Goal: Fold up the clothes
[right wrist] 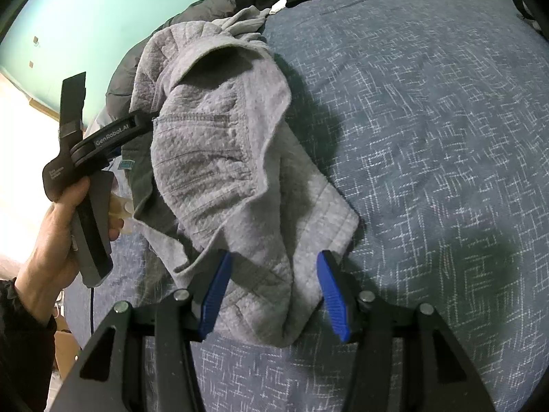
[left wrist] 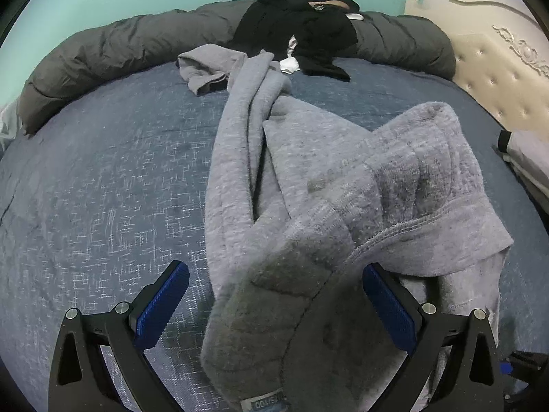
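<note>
A grey fleece garment [left wrist: 308, 178] lies crumpled on the blue bedspread [left wrist: 103, 189], one long part trailing toward the far edge. My left gripper [left wrist: 274, 271] is open, and a bunched fold of the garment with a label lies between its blue pads [left wrist: 164, 305]. My right gripper [right wrist: 274, 257] is also open, its pads either side of a hanging corner of the same garment [right wrist: 223, 130]. In the right wrist view a hand [right wrist: 51, 240] holds the left gripper's black handle [right wrist: 103, 139], whose fingers are hidden under the cloth.
A pile of black clothes [left wrist: 302, 27] lies at the far edge against a rolled dark grey duvet [left wrist: 103, 55]. A padded cream headboard [left wrist: 497, 68] stands at the right. Bare bedspread [right wrist: 429, 137] stretches to the right of the garment.
</note>
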{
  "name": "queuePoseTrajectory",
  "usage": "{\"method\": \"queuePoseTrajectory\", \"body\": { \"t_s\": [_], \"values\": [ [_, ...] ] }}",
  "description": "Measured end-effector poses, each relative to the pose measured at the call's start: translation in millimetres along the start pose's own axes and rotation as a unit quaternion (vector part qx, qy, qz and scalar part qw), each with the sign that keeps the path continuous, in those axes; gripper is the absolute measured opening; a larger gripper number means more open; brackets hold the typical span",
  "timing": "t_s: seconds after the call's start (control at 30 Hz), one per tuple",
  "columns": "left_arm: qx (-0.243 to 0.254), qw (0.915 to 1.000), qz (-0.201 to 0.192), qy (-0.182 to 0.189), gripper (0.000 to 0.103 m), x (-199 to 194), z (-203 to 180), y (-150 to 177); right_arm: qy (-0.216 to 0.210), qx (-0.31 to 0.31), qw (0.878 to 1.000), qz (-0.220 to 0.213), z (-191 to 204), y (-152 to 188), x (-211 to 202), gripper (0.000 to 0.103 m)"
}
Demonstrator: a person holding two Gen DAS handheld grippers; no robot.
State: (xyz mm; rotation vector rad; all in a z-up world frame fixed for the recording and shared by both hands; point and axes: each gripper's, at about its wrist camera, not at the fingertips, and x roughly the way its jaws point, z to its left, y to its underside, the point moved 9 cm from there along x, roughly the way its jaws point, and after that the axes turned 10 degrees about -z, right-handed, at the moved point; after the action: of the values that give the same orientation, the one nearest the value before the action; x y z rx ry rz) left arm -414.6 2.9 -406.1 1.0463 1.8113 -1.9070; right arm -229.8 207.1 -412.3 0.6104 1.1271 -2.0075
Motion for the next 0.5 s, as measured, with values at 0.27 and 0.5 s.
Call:
{"method": "queuePoseTrajectory", "body": {
  "t_s": [0.27,0.5],
  "values": [
    [0.004,0.9994,0.009,0.032,0.076,-5,-6,6,0.002,0.000,1.000,0.000,10,-8,5,0.053],
    [0.002,0.9986,0.006,0.052,0.037,-15,-11,3,0.002,-0.005,1.000,0.001,14,-4,-4,0.053]
  ]
}}
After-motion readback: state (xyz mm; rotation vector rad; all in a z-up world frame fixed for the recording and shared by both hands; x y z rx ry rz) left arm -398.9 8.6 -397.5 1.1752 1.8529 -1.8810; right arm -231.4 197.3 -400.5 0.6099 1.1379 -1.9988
